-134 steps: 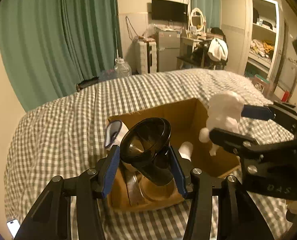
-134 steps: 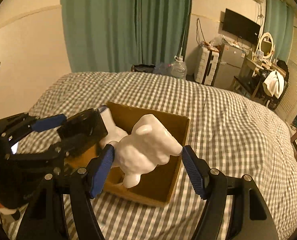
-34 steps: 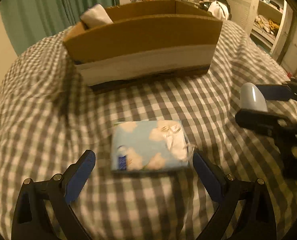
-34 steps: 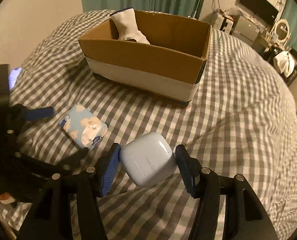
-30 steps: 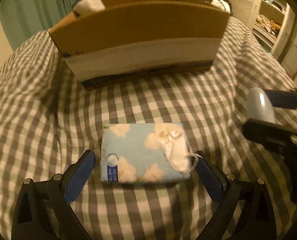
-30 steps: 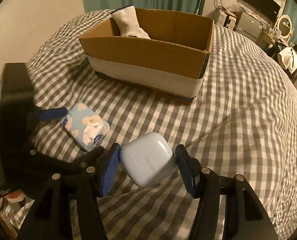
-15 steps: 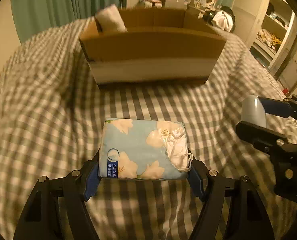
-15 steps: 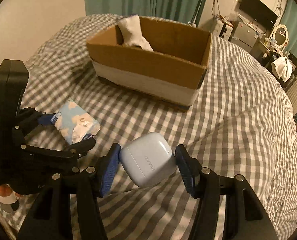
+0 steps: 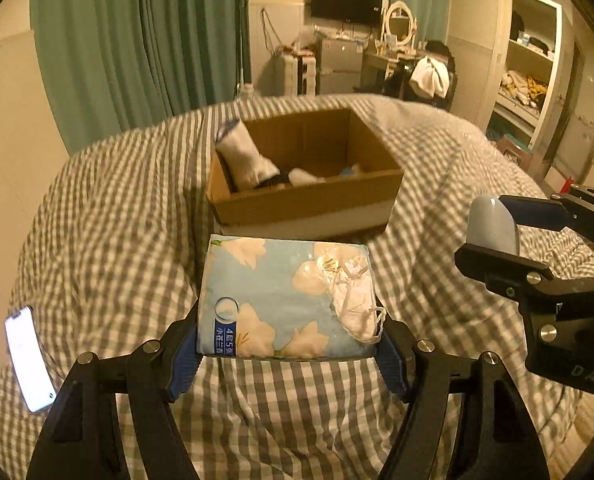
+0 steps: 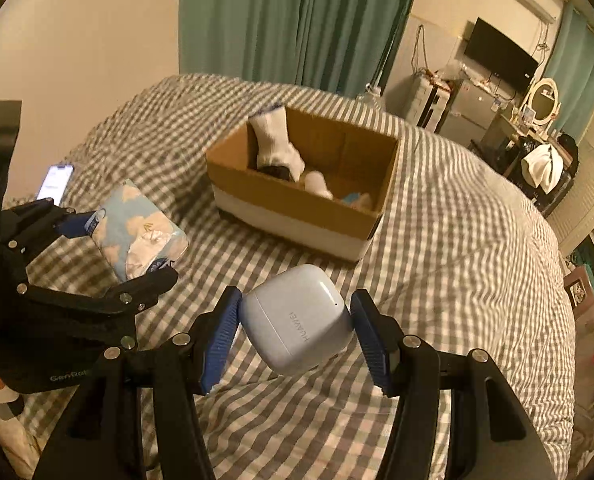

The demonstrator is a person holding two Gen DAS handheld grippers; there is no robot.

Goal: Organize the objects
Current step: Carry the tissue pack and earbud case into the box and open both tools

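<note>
My left wrist view: looks forward-down along left gripper (image 9: 287,354) fingers, raised over checked bed (image 9: 109,240), cardboard box (image 9: 305,200) just ahead, right gripper (image 9: 497,240) at right edge. My right wrist view: same downward tilt, box (image 10: 297,208) farther off, left gripper (image 10: 121,248) at left. Both share box, bed, phone (image 9: 29,364), curtain (image 10: 293,20).

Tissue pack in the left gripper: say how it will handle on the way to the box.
The tissue pack, clamped by the left gripper, looks soft and probably light. Its film wrapper may be slippery, and the torn corner could snag. The cardboard box is open-topped.
</note>
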